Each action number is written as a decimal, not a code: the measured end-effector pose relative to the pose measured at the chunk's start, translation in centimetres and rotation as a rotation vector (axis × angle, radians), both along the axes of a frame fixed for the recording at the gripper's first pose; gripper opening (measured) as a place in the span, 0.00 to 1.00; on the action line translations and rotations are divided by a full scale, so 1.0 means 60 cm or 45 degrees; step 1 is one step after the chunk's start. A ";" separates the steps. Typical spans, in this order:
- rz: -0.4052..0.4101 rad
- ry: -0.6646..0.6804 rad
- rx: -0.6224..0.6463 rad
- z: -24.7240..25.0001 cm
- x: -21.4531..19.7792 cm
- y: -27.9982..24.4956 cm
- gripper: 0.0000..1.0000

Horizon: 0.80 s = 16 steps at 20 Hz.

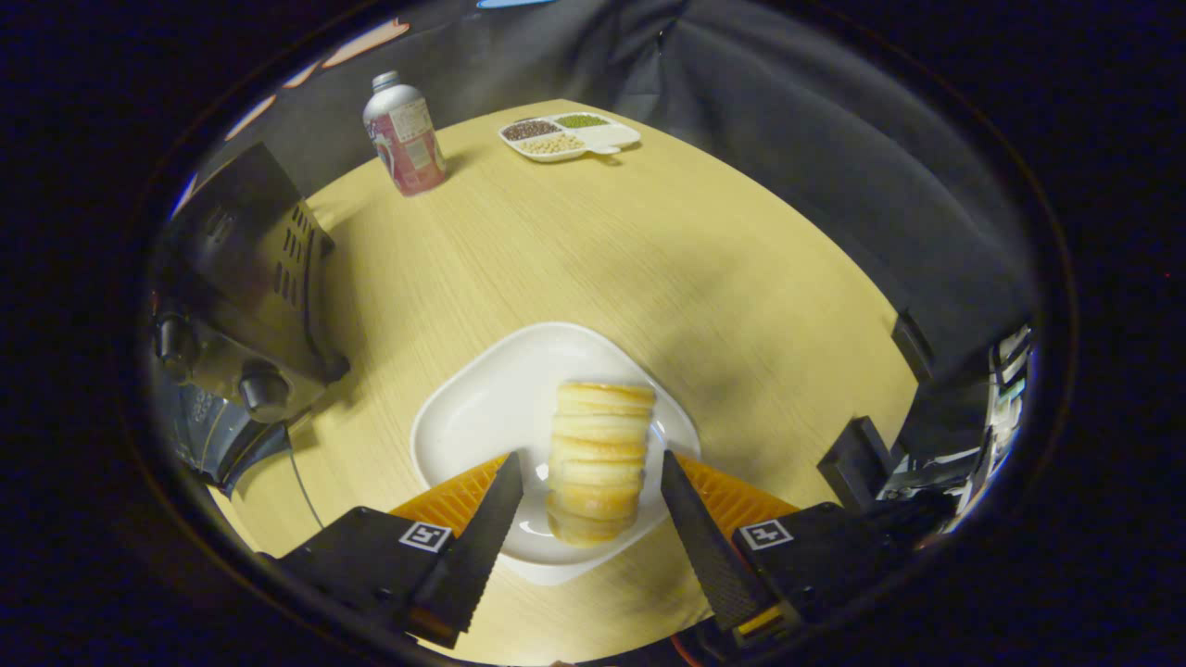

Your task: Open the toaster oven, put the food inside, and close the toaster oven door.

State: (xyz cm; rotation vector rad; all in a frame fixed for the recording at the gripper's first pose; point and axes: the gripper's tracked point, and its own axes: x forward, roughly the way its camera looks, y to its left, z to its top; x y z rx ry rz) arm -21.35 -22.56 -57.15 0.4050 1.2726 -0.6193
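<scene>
Gripper (590,472) is spread wide, its fingers flanking the ridged bread roll (598,459) without touching it. The roll rests on a white plate (482,408) on the wooden table (649,259). Toaster oven (246,296) stands to the left (door state unclear); a bottle (405,134) and divided dish (570,136) sit far.

One toaster oven (246,296), one white plate (482,408), one ridged bread roll (598,459), one bottle (405,134), one divided dish (611,139) with three fillings, one wooden table (704,269).
</scene>
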 end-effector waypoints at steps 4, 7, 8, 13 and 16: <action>-0.015 -0.036 0.031 0.002 0.008 0.000 0.80; -0.005 -0.017 0.042 -0.005 0.008 -0.002 0.56; -0.001 -0.035 0.037 -0.002 0.016 -0.001 0.49; -0.023 -0.125 0.016 0.031 0.025 0.018 0.25; -0.082 -0.254 0.024 0.078 0.038 0.047 0.25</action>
